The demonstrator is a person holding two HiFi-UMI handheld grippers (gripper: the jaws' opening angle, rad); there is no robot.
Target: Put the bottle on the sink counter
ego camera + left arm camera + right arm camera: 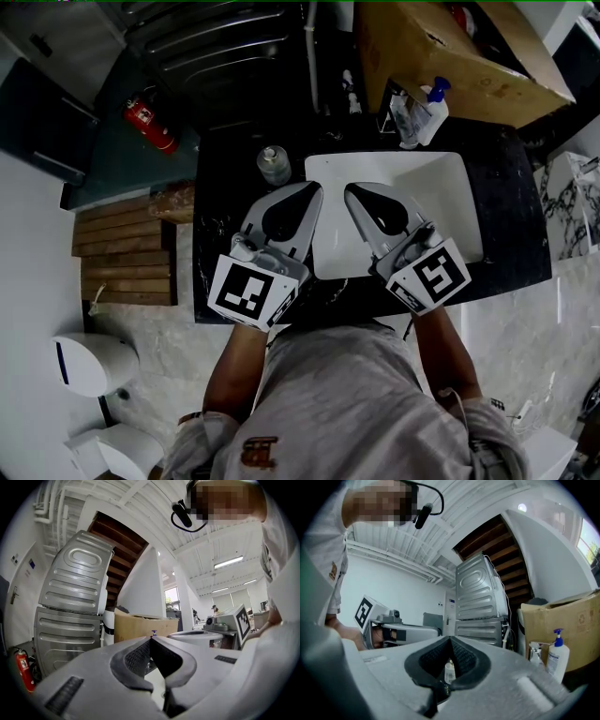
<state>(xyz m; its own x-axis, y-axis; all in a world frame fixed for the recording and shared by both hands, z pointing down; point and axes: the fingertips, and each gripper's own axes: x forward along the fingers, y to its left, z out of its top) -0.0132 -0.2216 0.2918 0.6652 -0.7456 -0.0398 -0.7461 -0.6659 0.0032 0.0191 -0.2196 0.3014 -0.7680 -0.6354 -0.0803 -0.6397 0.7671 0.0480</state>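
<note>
A small clear bottle (274, 166) stands upright on the black sink counter (225, 234), just left of the white basin (441, 197). My left gripper (316, 188) hovers over the basin's left rim, a little to the right of the bottle, with its jaws shut and nothing in them. Beside it my right gripper (349, 190) hangs over the basin, also shut and empty. In the right gripper view the bottle (449, 671) shows through the hollow behind the closed tips (450, 638). The left gripper view shows closed tips (151, 638) and no bottle.
A blue-capped spray bottle (433, 108) and a wire rack stand behind the basin in front of a cardboard box (450, 56). Stacked metal machines (225, 47) are at the back. A red fire extinguisher (150, 124) and wooden slats (122, 248) lie to the left on the floor.
</note>
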